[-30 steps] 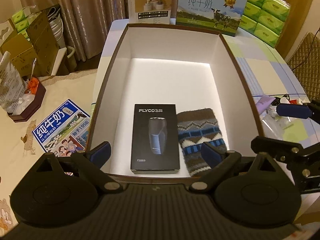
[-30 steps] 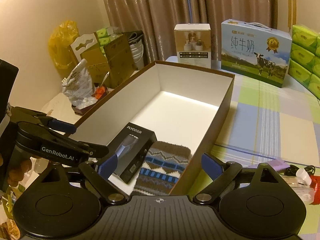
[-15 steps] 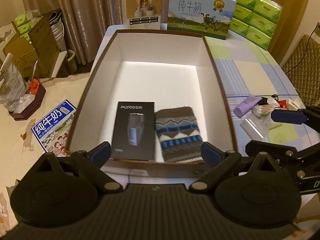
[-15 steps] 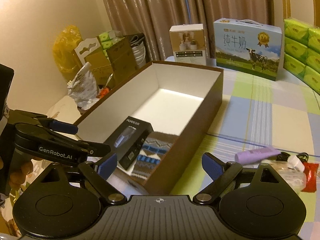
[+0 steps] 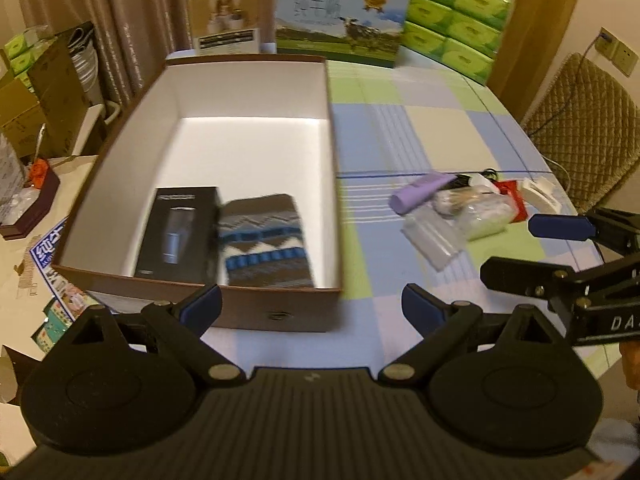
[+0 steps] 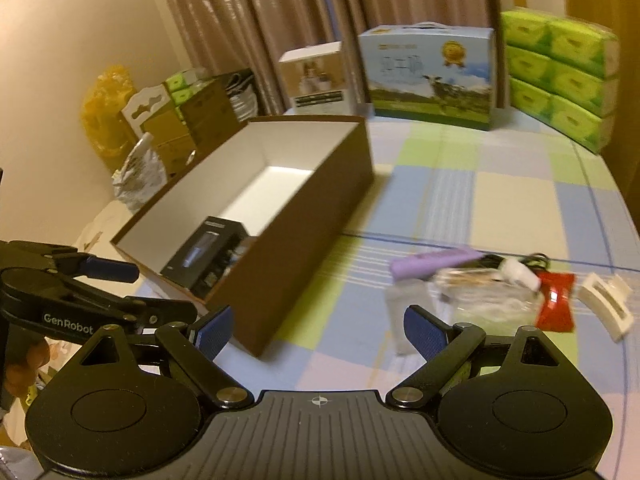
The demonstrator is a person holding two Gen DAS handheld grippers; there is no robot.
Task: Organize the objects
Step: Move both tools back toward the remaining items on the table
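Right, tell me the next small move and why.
Probably bring the right gripper, jaws open and empty, forward over the purple tube. It lies loose on the tablecloth beside the brown box, which already holds the black shaver box and knitted sock.

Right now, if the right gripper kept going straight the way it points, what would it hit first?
Probably the bare checked tablecloth, between the brown box and the purple tube; the open right gripper holds nothing. Depth is uncertain.

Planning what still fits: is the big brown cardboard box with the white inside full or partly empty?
Partly empty. The brown cardboard box holds only a black shaver carton and a patterned knitted sock at its near end; the white floor beyond is bare.
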